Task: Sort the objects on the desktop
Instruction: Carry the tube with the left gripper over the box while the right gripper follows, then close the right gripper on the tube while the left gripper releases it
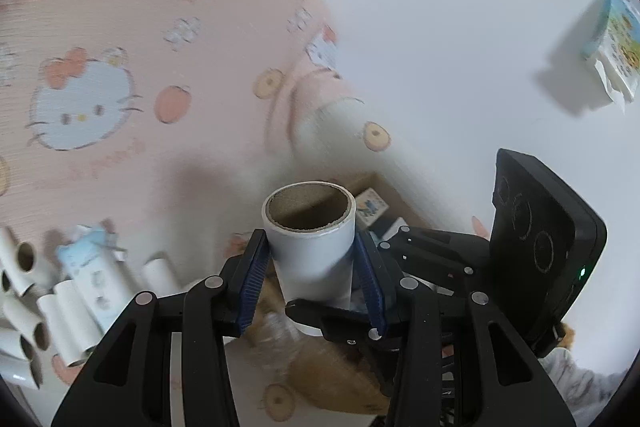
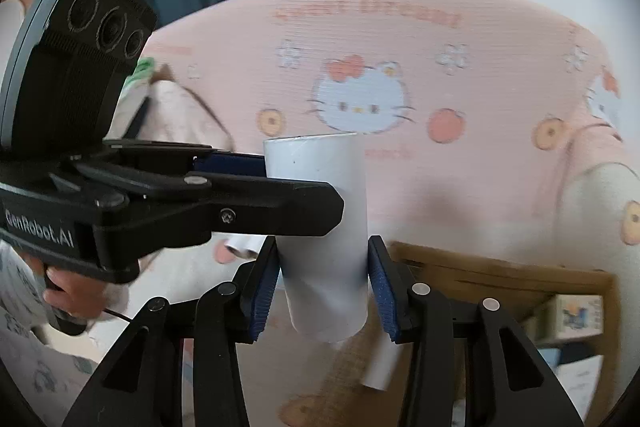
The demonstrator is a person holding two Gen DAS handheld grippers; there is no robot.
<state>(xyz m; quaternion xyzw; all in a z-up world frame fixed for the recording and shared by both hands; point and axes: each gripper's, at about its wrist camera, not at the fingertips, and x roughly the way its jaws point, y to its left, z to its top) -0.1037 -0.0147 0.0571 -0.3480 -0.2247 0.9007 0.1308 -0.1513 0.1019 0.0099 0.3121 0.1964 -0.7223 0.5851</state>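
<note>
Both grippers hold the same white cardboard tube (image 1: 310, 243) at once, up in the air above a pink cartoon-cat cloth (image 1: 132, 67) that covers the table.

In the left wrist view, the left gripper (image 1: 310, 267) has its blue-padded fingers (image 1: 252, 275) pinching the tube's sides, one pad on each flank. The tube stands nearly upright between them, its open brown end facing the camera. The right gripper's black fingers (image 1: 328, 319) cross in front of the tube's lower end, and its black camera housing (image 1: 544, 251) stands at the right.

In the right wrist view, the right gripper (image 2: 324, 291) has its blue pads (image 2: 264, 295) against the lower part of the tube (image 2: 320, 211), which leans slightly. The pads lie at the tube's sides and appear to pinch it, though blur makes the contact on the right pad hard to judge. The left gripper (image 2: 288, 183) reaches in from the left and clamps the tube higher up; a hand (image 2: 72, 291) in a patterned sleeve grips its handle.

Below the tube sits an open cardboard box (image 2: 500, 275) with small cartons inside. In the left wrist view a heap of other white tubes (image 1: 44, 311) lies on the cloth at lower left, and a colourful carton (image 1: 612, 43) rests apart at upper right.
</note>
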